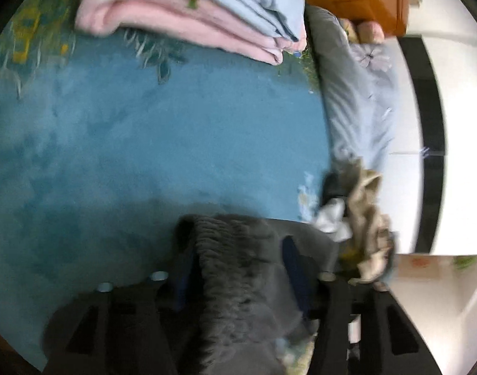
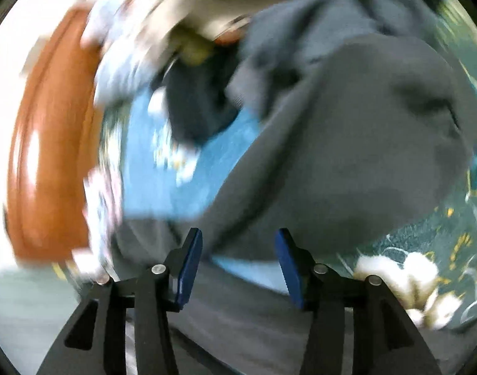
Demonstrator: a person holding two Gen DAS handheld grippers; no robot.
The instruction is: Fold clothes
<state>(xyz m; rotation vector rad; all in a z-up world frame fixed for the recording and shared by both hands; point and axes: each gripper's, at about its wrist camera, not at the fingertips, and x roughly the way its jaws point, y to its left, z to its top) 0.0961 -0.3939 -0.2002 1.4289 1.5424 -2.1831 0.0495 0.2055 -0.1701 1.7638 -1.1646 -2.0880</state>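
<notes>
In the left wrist view a dark grey garment [image 1: 238, 268] with a ribbed hem hangs between the blue pads of my left gripper [image 1: 238, 259], which is shut on it above the blue bedspread [image 1: 160, 131]. In the right wrist view the same grey garment [image 2: 347, 156] spreads wide over the bed. My right gripper [image 2: 238, 250] is open, its blue pads [image 2: 191, 259] apart just in front of the garment's near edge. This view is blurred by motion.
A folded stack of pink and light blue clothes [image 1: 191, 15] lies at the far side of the bed. A grey floral pillow [image 1: 357, 87] and a heap of unfolded clothes [image 1: 357, 215] sit at the right. An orange wooden headboard [image 2: 47, 143] stands behind.
</notes>
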